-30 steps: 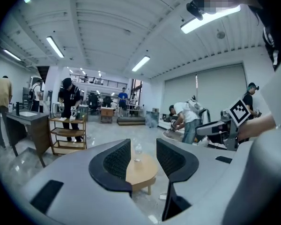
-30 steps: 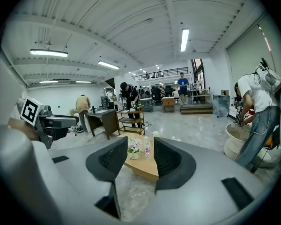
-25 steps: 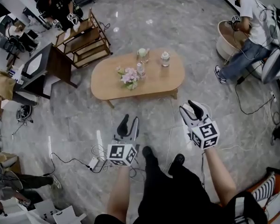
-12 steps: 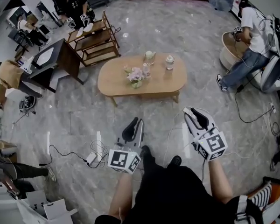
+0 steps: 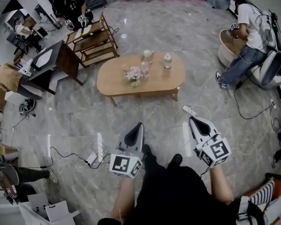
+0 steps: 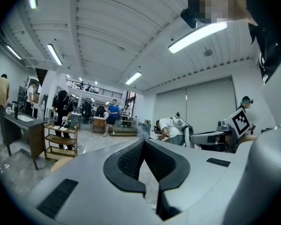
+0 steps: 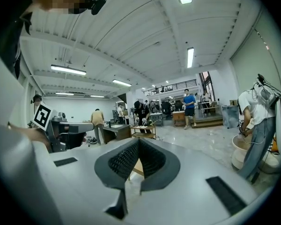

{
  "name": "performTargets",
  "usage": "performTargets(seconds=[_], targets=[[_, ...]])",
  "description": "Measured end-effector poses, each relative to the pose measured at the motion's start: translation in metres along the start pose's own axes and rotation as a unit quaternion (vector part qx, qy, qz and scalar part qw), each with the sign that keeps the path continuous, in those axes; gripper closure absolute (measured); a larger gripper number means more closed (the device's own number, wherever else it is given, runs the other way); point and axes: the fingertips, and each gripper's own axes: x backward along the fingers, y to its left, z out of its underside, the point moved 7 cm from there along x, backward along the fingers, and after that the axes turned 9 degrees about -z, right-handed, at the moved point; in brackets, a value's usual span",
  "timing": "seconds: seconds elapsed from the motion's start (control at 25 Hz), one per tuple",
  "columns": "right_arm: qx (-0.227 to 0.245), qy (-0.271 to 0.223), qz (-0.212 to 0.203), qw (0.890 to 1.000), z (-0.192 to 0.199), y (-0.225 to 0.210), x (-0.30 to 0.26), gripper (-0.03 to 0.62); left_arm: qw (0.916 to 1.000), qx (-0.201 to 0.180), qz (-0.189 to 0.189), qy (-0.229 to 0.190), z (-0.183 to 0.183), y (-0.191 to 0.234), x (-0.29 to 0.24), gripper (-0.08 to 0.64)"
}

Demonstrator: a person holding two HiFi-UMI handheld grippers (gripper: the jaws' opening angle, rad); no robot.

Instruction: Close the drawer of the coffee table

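Coffee table [image 5: 154, 81] showed no drawer sticking out, so probably done; left hand-held gripper [image 5: 137, 128] and right hand-held gripper [image 5: 195, 122] had just closed, empty.

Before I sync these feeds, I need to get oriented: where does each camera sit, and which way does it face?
Head view: on the person's head, looking steeply down at the coffee table and floor; shows forearms, legs, left gripper, right gripper.
Left gripper view: on the left gripper, looking level along its jaws, just closed on nothing, into the hall.
Right gripper view: on the right gripper, along its just-closed, empty jaws, into the hall.
Shared: all three show the wooden shelf.
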Motion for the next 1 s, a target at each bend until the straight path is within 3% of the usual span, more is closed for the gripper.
performTargets(seconds=[0.12, 1.0], targets=[[0.026, 0.014, 0.012, 1.0, 0.003, -0.003, 0.002, 0.58, 1.0, 0.003, 0.002, 0.001, 0.002, -0.001, -0.001, 0.546], [0.015, 0.016, 0.03, 0.999, -0.004, -0.008, 0.014, 0.58, 0.9996, 0.006, 0.023, 0.018, 0.004, -0.006, -0.012, 0.546]])
